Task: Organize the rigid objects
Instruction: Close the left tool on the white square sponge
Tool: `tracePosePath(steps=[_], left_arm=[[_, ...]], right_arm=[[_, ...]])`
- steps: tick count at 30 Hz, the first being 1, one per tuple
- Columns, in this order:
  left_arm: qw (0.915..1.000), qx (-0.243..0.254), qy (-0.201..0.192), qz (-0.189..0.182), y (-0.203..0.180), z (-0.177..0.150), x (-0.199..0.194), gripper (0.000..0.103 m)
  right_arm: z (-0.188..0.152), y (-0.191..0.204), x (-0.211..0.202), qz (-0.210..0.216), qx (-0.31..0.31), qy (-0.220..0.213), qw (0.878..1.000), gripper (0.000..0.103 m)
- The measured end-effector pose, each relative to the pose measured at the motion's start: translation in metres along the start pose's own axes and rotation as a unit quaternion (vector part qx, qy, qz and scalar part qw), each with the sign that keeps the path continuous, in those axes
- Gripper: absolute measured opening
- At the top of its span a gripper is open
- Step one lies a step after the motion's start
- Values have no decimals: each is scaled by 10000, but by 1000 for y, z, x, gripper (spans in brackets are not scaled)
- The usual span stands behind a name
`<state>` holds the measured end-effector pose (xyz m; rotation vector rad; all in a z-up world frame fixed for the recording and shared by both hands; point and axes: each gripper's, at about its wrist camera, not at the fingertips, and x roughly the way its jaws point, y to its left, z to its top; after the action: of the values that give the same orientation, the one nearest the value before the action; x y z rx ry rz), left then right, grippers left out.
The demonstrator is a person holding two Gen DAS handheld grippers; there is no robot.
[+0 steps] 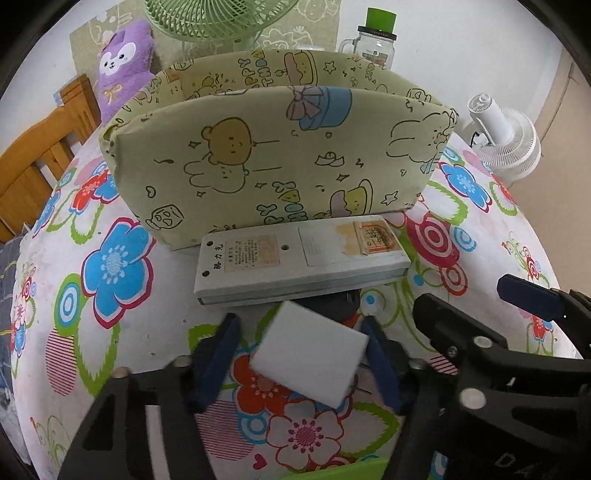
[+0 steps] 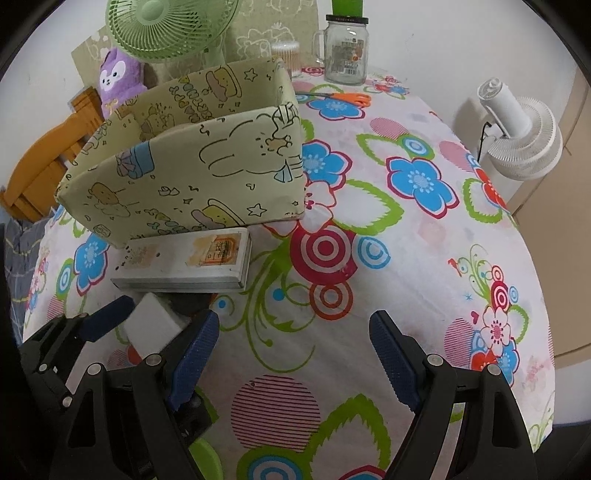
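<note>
A white rectangular block (image 1: 310, 360) sits tilted between the blue pads of my left gripper (image 1: 301, 354), whose jaws are wide; only the right pad seems to touch it. The block also shows in the right wrist view (image 2: 155, 325). Just beyond lies a long white remote-like box (image 1: 301, 260), face down, against a pale green cartoon-print storage box (image 1: 273, 147). My right gripper (image 2: 291, 354) is open and empty over the floral tablecloth, to the right of the left gripper (image 2: 159, 328). Something dark lies under the white block, mostly hidden.
A green fan (image 2: 166, 26), a purple plush (image 2: 118, 77), a glass jar with green lid (image 2: 345, 48) and orange scissors (image 2: 347, 98) stand at the table's far side. A white fan (image 2: 517, 129) is off the right edge. A wooden chair (image 1: 40, 147) stands left.
</note>
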<state>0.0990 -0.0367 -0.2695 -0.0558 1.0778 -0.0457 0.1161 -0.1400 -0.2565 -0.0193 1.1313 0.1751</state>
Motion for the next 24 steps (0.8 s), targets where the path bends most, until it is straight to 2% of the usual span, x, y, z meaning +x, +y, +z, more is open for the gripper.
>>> tracePosePath(steps=[6,17,24], left_arm=[[10000,31,28,-52,-2,-2,-1,58],[9998,-1,133,118,13,-10,-12,58],[9992,299,239,99,20,-12,-13,58]], right_arm=[[2,1,2,1,-38,34,10000,86],[4,12,3,84,-224,32,9997,86],[4,33,9,400,-452,82,9981,86]])
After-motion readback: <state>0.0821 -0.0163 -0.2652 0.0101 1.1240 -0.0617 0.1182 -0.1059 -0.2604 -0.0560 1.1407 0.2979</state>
